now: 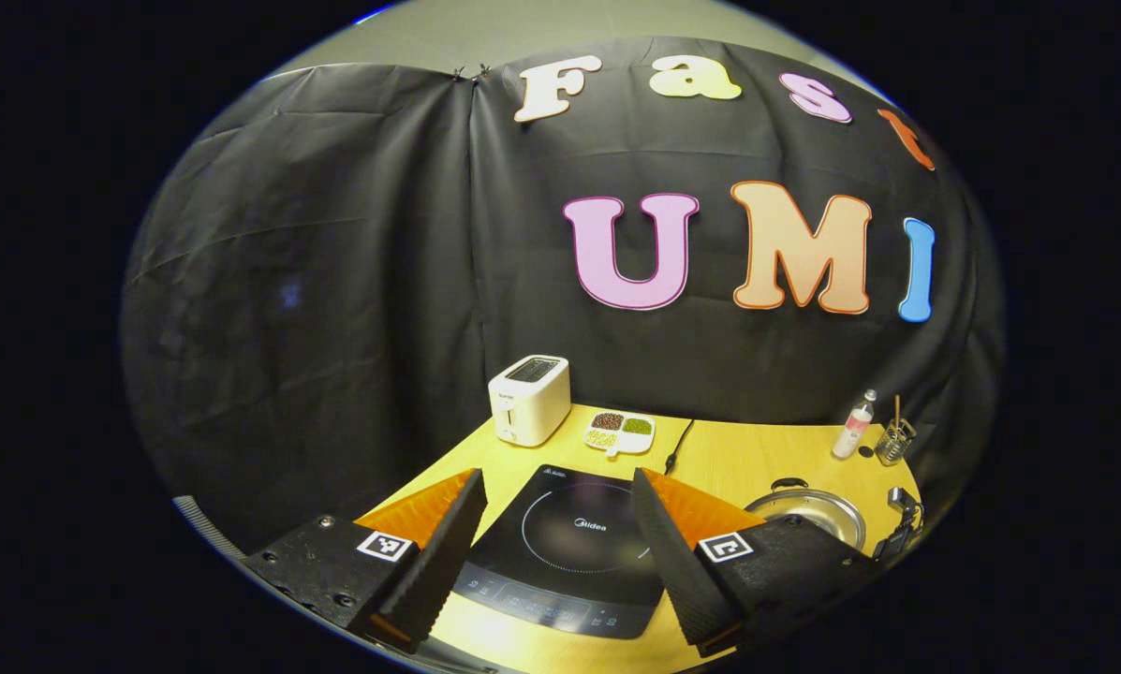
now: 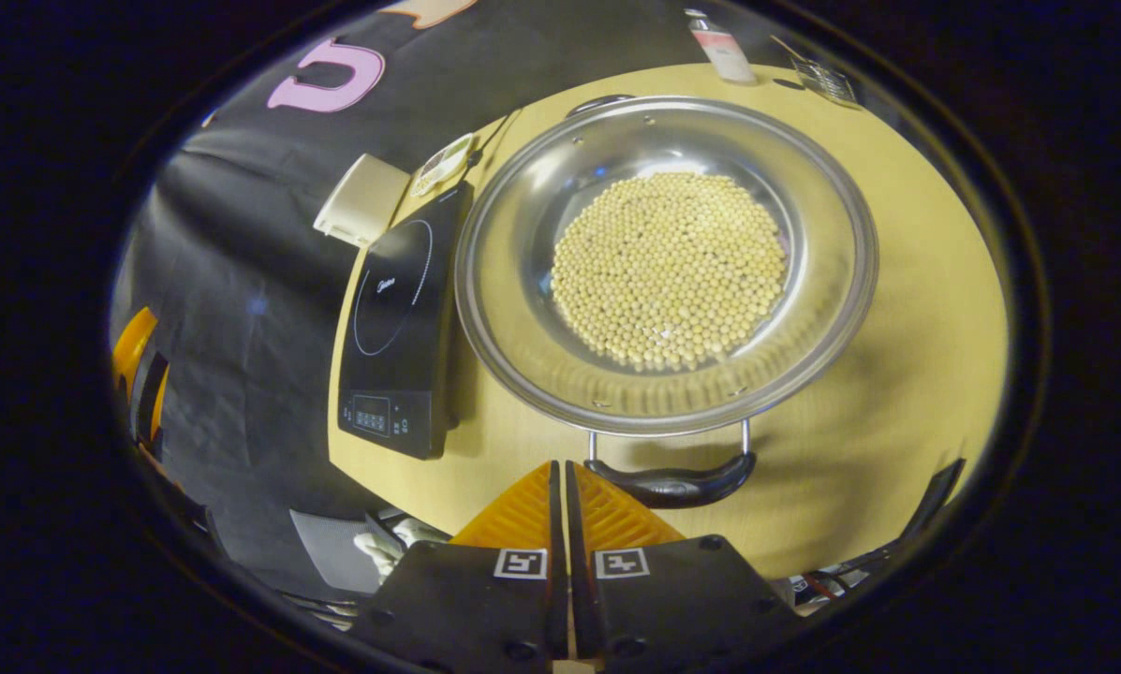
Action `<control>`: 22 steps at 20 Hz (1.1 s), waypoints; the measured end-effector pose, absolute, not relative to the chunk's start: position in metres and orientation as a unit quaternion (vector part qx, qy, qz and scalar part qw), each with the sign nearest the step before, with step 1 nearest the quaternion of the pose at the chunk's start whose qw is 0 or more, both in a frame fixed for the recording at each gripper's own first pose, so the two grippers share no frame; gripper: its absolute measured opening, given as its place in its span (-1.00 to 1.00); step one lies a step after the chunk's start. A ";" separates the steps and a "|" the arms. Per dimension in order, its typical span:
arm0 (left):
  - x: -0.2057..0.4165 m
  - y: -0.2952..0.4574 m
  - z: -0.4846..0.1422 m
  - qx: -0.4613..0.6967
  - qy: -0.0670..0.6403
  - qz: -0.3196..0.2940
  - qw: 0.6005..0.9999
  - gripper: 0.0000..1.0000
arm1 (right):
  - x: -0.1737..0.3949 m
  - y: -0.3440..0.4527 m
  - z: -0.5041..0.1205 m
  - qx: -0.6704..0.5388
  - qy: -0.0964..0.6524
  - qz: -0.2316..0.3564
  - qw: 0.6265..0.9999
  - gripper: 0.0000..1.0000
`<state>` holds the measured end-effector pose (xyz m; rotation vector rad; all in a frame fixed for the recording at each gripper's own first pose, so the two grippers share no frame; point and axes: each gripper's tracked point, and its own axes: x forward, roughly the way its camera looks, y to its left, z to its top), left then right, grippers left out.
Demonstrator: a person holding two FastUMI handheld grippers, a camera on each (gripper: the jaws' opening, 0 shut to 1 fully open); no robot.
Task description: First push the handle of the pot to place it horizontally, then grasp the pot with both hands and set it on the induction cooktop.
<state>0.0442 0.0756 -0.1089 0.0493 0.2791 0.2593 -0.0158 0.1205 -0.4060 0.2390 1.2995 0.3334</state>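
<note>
Pot (image 2: pixel 668 267) sits on the table (image 2: pixel 907 309), just right of the cooktop (image 2: pixel 401 328), rim nearly touching its edge; full of pale beans (image 2: pixel 672 271). My right gripper (image 2: pixel 560 487) is pinched closed on nothing, tips just short of the near handle (image 2: pixel 672 485). That handle is a dark grip on two wire legs, long axis running across my fingers, its left end right beside my tips. Looks roughly level from here, but I can't tell if it's fully flat or tilted. A second handle (image 2: pixel 602 101) shows at the far rim, so the handle-to-handle line runs straight away from my right fingers. My left gripper (image 1: pixel 555 543) is spread wide, empty, hovering over the cooktop's near side; in the left gripper view the pot sits well off to its right. So right is clearly the nearer hand for the push. My read: we're still on the handle-push step, closed tips suit a nudge, lift not started. Then the pot has to go sideways, leftward in the right gripper view. Risk: beans slosh if the lift is uneven.
</note>
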 end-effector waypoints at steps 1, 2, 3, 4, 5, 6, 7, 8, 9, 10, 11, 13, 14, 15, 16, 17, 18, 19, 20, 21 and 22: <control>0.045 0.074 -0.109 0.024 0.139 0.128 0.982 0.91 | -0.014 0.115 -0.406 0.107 0.600 0.152 0.778 -1.00; 0.047 0.072 -0.109 0.023 0.139 0.126 0.982 0.91 | -0.013 0.109 -0.406 0.104 0.600 0.147 0.779 -1.00; 0.049 0.071 -0.111 0.021 0.139 0.124 0.982 0.91 | -0.010 0.102 -0.404 0.103 0.599 0.143 0.781 -1.00; 0.050 0.068 -0.113 0.020 0.141 0.123 0.982 0.91 | -0.007 0.095 -0.402 0.103 0.598 0.137 0.783 -0.91; 0.052 0.067 -0.114 0.019 0.142 0.122 0.982 0.91 | -0.002 0.085 -0.399 0.104 0.598 0.131 0.784 -1.00; 0.052 0.065 -0.116 0.017 0.144 0.121 0.982 0.83 | 0.004 0.076 -0.398 0.104 0.597 0.124 0.786 -0.91; 0.054 0.063 -0.117 0.014 0.144 0.120 0.982 0.92 | 0.009 0.068 -0.397 0.102 0.596 0.118 0.787 -0.91; 0.054 0.062 -0.118 0.009 0.144 0.118 0.982 0.91 | 0.012 0.058 -0.398 0.097 0.599 0.114 0.787 -1.00; 0.055 0.060 -0.120 0.005 0.146 0.118 0.982 0.91 | 0.014 0.050 -0.398 0.090 0.598 0.109 0.789 -0.91; 0.056 0.059 -0.123 0.001 0.148 0.119 0.982 0.91 | 0.019 0.040 -0.398 0.083 0.596 0.102 0.792 -0.90; 0.057 0.059 -0.124 -0.003 0.150 0.120 0.981 0.91 | 0.023 0.031 -0.399 0.078 0.596 0.096 0.794 -0.90; 0.057 0.059 -0.125 -0.008 0.151 0.124 0.981 0.91 | 0.030 0.016 -0.396 0.077 0.591 0.083 0.799 -0.90; 0.057 0.059 -0.126 -0.009 0.152 0.125 0.980 0.91 | 0.034 0.009 -0.395 0.079 0.589 0.076 0.801 -0.88; 0.058 0.058 -0.127 -0.009 0.153 0.127 0.980 0.92 | 0.039 0.004 -0.395 0.080 0.588 0.070 0.802 -1.00; 0.058 0.059 -0.128 -0.008 0.154 0.130 0.979 0.92 | 0.044 -0.003 -0.395 0.078 0.586 0.066 0.804 -0.87; 0.058 0.059 -0.128 -0.008 0.155 0.132 0.979 1.00 | 0.046 -0.008 -0.397 0.072 0.585 0.061 0.805 -0.86; 0.059 0.058 -0.128 -0.009 0.154 0.133 0.979 0.92 | 0.050 -0.013 -0.397 0.066 0.584 0.058 0.807 -0.86; 0.059 0.057 -0.128 -0.010 0.155 0.134 0.979 0.92 | 0.053 -0.017 -0.397 0.066 0.584 0.058 0.807 -0.85; 0.061 0.056 -0.128 -0.011 0.155 0.135 0.979 0.92 | 0.058 -0.019 -0.396 0.067 0.583 0.057 0.807 -0.86; 0.061 0.055 -0.129 -0.011 0.156 0.135 0.979 0.92 | 0.061 -0.021 -0.396 0.065 0.583 0.056 0.808 -0.87; 0.062 0.053 -0.128 -0.010 0.156 0.135 0.978 0.83 | 0.065 -0.023 -0.396 0.062 0.581 0.055 0.810 -0.88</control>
